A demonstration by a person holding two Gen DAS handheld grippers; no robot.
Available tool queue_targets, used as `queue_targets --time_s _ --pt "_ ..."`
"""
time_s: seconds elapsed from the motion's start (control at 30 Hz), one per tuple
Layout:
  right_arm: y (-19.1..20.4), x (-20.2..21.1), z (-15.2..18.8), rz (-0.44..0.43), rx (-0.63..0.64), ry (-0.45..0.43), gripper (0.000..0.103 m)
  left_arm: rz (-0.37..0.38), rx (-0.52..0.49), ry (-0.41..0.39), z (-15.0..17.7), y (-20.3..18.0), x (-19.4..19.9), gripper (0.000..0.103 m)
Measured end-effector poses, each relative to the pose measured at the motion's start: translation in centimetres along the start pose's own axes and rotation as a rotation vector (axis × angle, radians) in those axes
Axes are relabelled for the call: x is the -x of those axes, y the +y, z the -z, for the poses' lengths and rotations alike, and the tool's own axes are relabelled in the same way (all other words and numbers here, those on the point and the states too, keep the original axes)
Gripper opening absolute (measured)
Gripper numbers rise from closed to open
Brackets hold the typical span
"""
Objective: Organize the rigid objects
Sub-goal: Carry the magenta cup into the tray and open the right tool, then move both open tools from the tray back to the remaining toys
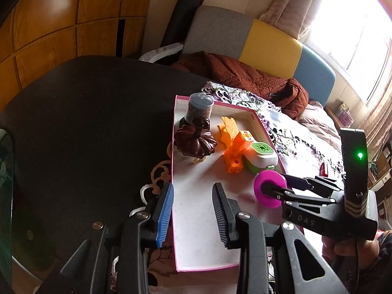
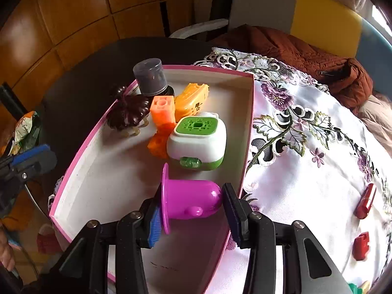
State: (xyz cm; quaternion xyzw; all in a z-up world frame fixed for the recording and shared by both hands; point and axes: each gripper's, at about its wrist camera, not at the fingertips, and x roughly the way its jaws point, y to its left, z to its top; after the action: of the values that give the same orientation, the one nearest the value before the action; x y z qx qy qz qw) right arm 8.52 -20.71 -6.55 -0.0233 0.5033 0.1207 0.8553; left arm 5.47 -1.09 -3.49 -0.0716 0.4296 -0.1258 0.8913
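Pink-rimmed box (image 2: pixel 247 132), seen from both wrist views, already holds a capped jar (image 2: pixel 150 77), a dark pumpkin ornament (image 2: pixel 129 114), orange blocks (image 2: pixel 163 111), a yellow toy (image 2: pixel 193 96) and a green-and-white device (image 2: pixel 197 142). My right gripper (image 2: pixel 191 208) clamps a magenta cup (image 2: pixel 191 202) on its side, rim to one pad, base to the other, above the box's near end; I judge it about to be set down. My left gripper (image 1: pixel 193 210) stands open and empty over the box's left wall. Two red pieces (image 2: pixel 365 201) on the embroidered cloth (image 2: pixel 306 171) remain to be sorted.

Six toys (image 2: pixel 196 144) (two red pieces (image 2: pixel 365 201))
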Motion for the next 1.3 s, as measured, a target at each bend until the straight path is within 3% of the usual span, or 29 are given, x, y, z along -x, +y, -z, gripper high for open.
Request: queue_targets --time_s 0.27,0.63,1.3 --pt "0.4 1.2 0.4 -0.019 -0.009 -0.036 0.062 -0.011 -0.019 0.004 0.1 -0.5 0.0 0.032" --pt "-0.6 5.2 1.2 -0.014 -0.066 -0.144 0.072 -0.030 -0.059 -0.024 0.0 -1.4 1.0 0.032" --pt "-8.2 10.0 3.7 0.087 -0.251 -0.230 0.088 -0.029 -0.140 -0.032 0.6 -3.8 1.5 0.032"
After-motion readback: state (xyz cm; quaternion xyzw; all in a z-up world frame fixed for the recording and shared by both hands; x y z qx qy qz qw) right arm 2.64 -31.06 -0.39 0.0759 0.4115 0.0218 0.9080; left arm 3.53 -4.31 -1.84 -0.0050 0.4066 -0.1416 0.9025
